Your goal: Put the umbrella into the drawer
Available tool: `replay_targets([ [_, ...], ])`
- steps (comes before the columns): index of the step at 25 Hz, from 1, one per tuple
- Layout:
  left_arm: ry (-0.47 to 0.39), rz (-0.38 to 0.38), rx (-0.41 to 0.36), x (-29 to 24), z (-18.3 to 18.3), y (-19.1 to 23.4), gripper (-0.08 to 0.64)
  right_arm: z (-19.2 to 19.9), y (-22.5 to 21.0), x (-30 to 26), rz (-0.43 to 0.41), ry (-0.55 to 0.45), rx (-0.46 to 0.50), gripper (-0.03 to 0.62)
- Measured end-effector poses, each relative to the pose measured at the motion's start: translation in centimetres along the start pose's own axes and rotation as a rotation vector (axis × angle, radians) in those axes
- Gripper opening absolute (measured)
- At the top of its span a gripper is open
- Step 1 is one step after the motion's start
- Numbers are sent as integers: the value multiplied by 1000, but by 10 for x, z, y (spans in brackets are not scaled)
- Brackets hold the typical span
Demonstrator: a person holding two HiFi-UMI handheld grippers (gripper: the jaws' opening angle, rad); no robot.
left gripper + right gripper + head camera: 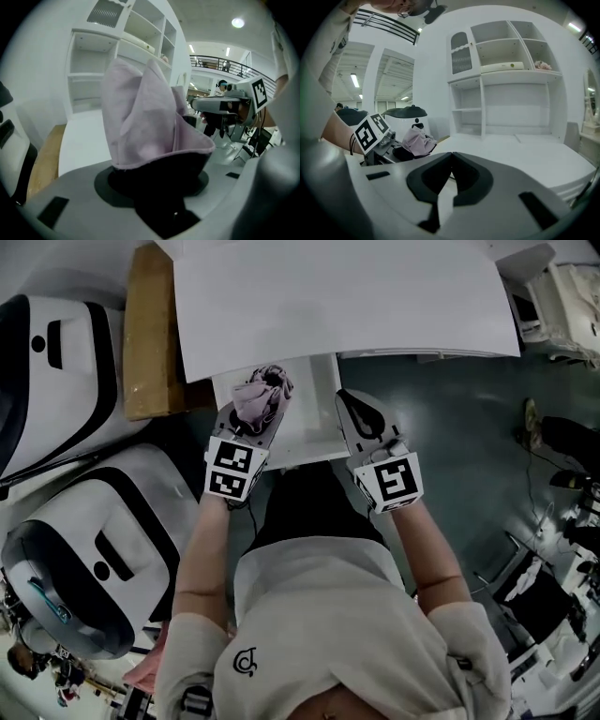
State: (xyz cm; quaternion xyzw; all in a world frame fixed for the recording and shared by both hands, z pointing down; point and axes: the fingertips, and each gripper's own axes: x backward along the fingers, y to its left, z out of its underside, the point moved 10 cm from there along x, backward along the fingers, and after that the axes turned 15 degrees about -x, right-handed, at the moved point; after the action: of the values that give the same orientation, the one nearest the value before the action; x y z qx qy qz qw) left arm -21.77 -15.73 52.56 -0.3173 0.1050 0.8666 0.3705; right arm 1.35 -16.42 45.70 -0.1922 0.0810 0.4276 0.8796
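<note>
White counter [347, 296] across top of frame, white shelf unit [506, 79] behind it. Dark floor [450, 427] at right.

Centre: white box under counter edge, probably the open drawer [314, 418].

Pink folded umbrella [261, 395] clamped in left hand-held gripper [262, 411], fabric bunched above its jaws, over drawer's left part.

Right hand-held gripper [354, 407] clenched, empty, over drawer's right edge.

The setting is presenting as a robotics lab hall staged with home furniture: a white desk [347, 306] and shelf unit [506, 79] are standing among bulky white machines [66, 362] on a grey floor [450, 427], and a mezzanine railing [225, 63] is running beneath ceiling lights [237, 22].
</note>
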Motion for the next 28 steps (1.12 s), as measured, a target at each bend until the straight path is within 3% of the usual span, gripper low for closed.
replay_targets([
  [3, 53, 35, 2, -27, 21, -3, 225, 17, -9, -8, -3, 26, 2, 8],
  [9, 194, 113, 0, -88, 61, -9, 225, 41, -37, -15, 13, 62, -105, 8],
  [16, 396, 197, -14, -151, 108, -16, 225, 59, -67, -19, 29, 109, -121, 8],
  [28, 566, 288, -68, -201, 137, -23, 230, 75, -104, -23, 57, 104, -172, 8],
])
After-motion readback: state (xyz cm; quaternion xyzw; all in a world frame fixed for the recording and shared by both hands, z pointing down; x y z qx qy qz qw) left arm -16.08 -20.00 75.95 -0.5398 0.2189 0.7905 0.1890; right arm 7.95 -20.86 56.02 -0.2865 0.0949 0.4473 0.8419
